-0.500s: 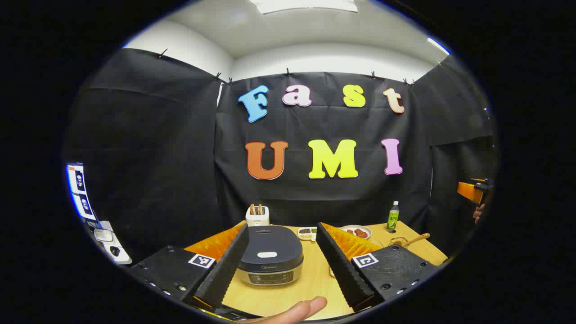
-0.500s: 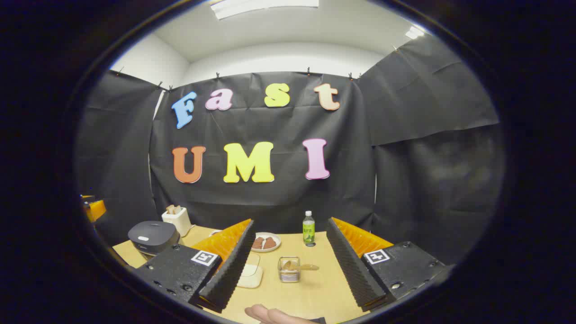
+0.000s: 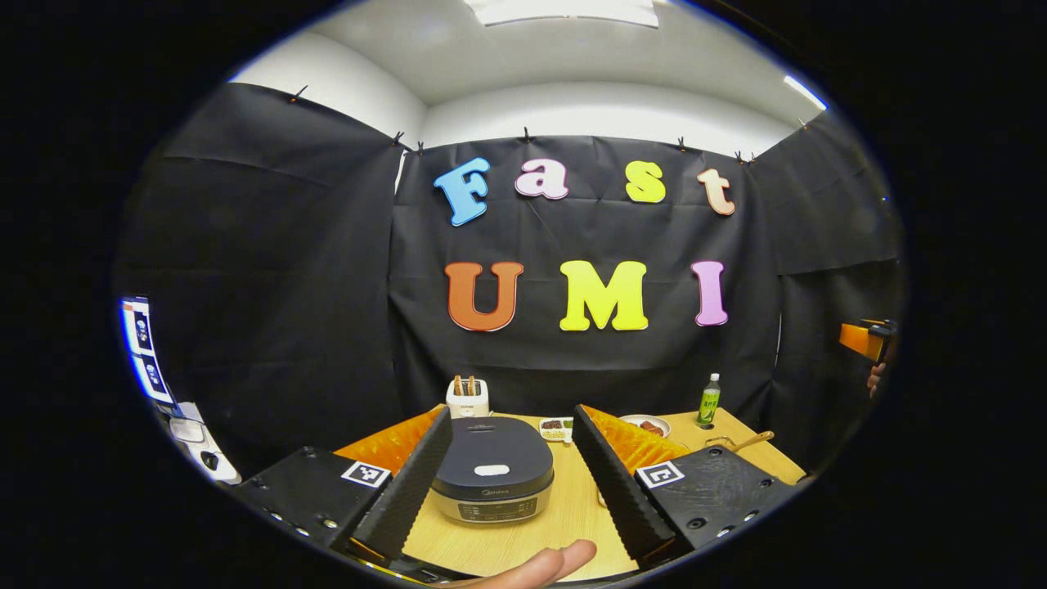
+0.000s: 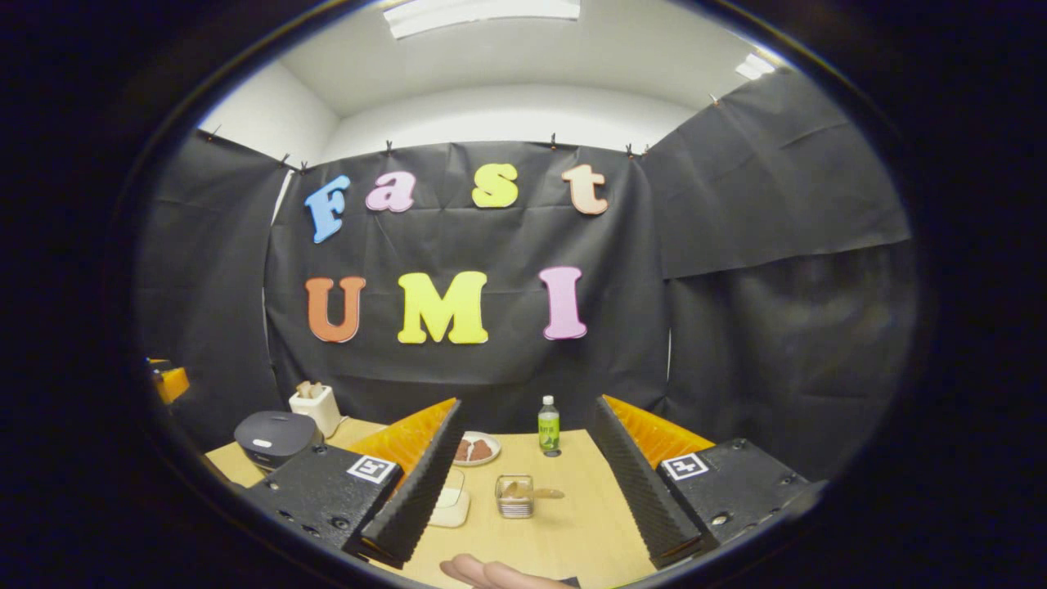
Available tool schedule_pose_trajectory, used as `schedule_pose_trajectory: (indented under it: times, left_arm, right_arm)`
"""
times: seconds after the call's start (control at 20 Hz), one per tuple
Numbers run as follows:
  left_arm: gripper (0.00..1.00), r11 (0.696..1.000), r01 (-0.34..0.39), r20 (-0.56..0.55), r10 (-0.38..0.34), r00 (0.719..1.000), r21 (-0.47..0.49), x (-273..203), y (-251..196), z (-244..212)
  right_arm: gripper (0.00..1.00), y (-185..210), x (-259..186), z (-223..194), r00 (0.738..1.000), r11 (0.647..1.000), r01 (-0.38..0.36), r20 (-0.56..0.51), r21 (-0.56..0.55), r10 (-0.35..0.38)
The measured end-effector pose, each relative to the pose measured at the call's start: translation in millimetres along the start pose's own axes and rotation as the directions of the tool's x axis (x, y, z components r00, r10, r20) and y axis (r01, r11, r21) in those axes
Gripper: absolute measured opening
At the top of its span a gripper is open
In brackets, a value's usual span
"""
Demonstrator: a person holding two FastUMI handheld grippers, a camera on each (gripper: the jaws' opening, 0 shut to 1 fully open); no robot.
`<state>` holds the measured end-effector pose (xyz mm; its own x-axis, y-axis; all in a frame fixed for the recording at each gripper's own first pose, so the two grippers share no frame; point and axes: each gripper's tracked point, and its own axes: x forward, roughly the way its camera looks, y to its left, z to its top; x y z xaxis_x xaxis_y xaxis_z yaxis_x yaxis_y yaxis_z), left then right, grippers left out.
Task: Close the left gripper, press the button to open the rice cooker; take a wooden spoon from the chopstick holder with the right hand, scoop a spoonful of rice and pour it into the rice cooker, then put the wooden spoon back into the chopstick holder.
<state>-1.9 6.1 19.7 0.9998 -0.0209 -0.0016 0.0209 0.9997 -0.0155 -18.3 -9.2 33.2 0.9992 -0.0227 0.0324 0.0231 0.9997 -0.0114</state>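
The rice cooker (image 3: 492, 479) sits on the wooden table (image 3: 523, 536) with its lid down, and everything else is placed here from it. In the left gripper view the left gripper (image 3: 507, 483) hangs just in front of the cooker with its fingers spread wide apart, one to each side of the cooker's body, touching nothing. Directly behind the cooker stands the white chopstick holder (image 3: 467, 398), with brown handles poking out of its top (whether one of them is the wooden spoon cannot be told at this size). To the right of the cooker, behind it, lie a small tray (image 3: 556, 427) and a plate (image 3: 650, 425) of brownish food, and further right a green bottle (image 3: 708, 402) stands upright near the table's far edge. A fingertip (image 3: 556, 563) shows at the bottom edge, in front of the cooker.

In the right gripper view the right gripper (image 4: 523, 483) hovers well to the right of the cooker, its fingers also wide apart and empty. Between them, on the table, stands a clear square container (image 4: 514, 496) with a wooden handle sticking out to its right side. A pale flat pad (image 4: 451, 505) lies between that container and the cooker.
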Motion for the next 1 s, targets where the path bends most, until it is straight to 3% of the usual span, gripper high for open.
schedule_pose_trajectory:
  times: [0.45, 0.65, 0.7, 0.75, 0.85, 0.9, 1.0]
  left_arm:
    - [0.94, 0.998, 0.032, 0.004, -0.032, 0.999, 0.046, -8, -26, 0]
    - [0.94, 0.999, 0.001, 0.003, -0.001, 1.0, 0.037, 1, -23, -1]
    - [0.88, 1.0, 0.001, -0.007, 0.0, 1.0, 0.024, 5, -23, -3]
    - [0.95, 1.0, -0.002, -0.02, 0.002, 1.0, 0.007, 8, -22, -6]
    - [0.95, 1.0, 0.003, -0.036, -0.004, 0.999, -0.012, 18, -21, -9]
    - [1.0, 1.0, -0.003, -0.046, 0.002, 0.999, -0.009, 22, -17, -10]
    - [0.8, 1.0, 0.008, -0.067, -0.009, 0.998, -0.018, 30, -19, -15]
  right_arm:
    - [0.99, -10, -12, -14, 0.999, 1.0, -0.007, -0.043, 0.021, 0.008]
    - [1.0, -17, -19, -18, 0.999, 0.999, -0.02, -0.044, 0.031, 0.021]
    - [1.0, -22, -20, -17, 0.999, 0.999, -0.013, -0.033, 0.029, 0.013]
    - [0.99, -26, -21, -18, 1.0, 1.0, -0.006, -0.023, 0.025, 0.006]
    - [1.0, -34, -24, -17, 1.0, 1.0, 0.01, -0.006, 0.023, -0.009]
    - [0.99, -37, -26, -15, 1.0, 0.999, 0.015, 0.009, 0.031, -0.016]
    - [0.99, -41, -31, -12, 0.999, 0.999, 0.018, 0.032, 0.035, -0.019]
